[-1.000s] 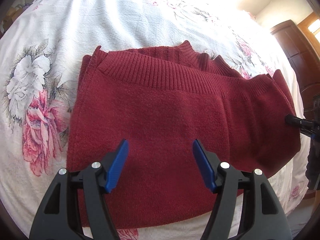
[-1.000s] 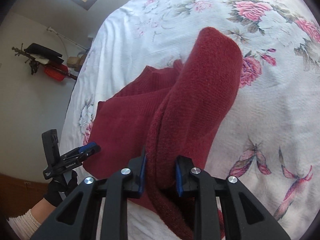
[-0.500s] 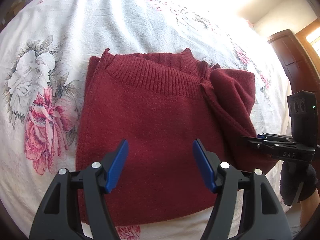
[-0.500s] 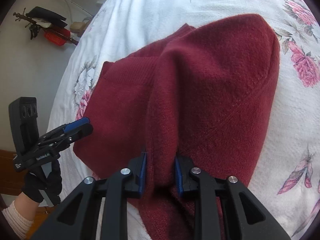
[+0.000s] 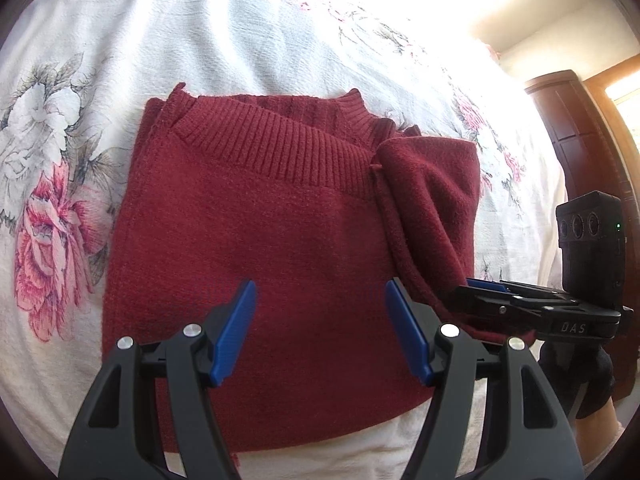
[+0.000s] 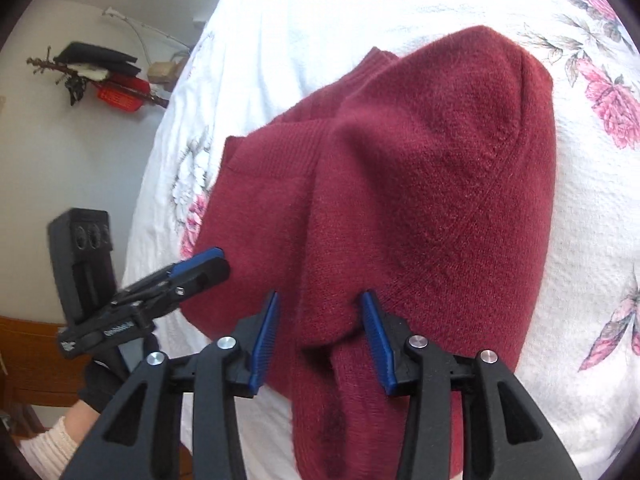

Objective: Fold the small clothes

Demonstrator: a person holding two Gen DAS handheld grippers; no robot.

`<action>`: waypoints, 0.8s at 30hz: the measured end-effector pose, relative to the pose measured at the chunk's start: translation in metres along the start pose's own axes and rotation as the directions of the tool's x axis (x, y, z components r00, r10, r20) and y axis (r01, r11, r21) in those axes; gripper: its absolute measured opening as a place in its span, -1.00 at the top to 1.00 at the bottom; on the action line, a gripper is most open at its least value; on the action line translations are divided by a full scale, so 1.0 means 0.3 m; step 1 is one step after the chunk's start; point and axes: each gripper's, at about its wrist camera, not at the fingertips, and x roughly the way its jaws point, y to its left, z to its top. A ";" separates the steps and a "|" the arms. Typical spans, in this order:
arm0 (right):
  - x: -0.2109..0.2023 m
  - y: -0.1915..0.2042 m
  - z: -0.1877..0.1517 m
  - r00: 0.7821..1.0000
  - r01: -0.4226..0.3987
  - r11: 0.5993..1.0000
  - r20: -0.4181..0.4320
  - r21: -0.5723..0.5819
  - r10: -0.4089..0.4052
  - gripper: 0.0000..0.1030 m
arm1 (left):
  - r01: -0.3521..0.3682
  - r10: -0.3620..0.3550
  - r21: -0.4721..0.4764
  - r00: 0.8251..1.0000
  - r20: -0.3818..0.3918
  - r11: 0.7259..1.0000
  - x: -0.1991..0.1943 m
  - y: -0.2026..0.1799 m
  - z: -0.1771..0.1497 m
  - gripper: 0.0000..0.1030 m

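Dark red knitted sweater (image 5: pixel 260 240), soft and floppy, on a bed (image 5: pixel 200 40); both hand-held grippers, left (image 5: pixel 320 332) and right (image 6: pixel 318 332), spread apart; best pinched at folded edges.

The sweater (image 5: pixel 260 248) was fuzzy matt maroon knit, ribbed at its hem; the bedspread (image 5: pixel 240 32) was crinkled white floral cloth; the tongs (image 5: pixel 320 340) were matt black plastic with ridged blue pads (image 5: pixel 236 332) and shiny metal rivets
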 end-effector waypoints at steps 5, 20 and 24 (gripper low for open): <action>-0.142 -0.057 -0.001 0.995 -0.060 0.996 0.077 0.061 0.055 0.03 | 0.075 -0.076 -0.035 0.996 -0.047 0.997 0.068 -0.054 0.018 -0.28; -0.177 -0.386 -0.214 0.993 0.059 0.974 0.087 0.220 -0.080 0.03 | 0.167 -0.192 -0.195 0.974 -0.121 0.967 0.309 -0.138 0.080 -0.28; -0.156 -0.420 -0.254 0.995 0.046 0.969 0.080 0.244 -0.067 0.03 | 0.144 -0.164 -0.161 0.980 -0.117 0.976 0.332 -0.190 0.110 -0.19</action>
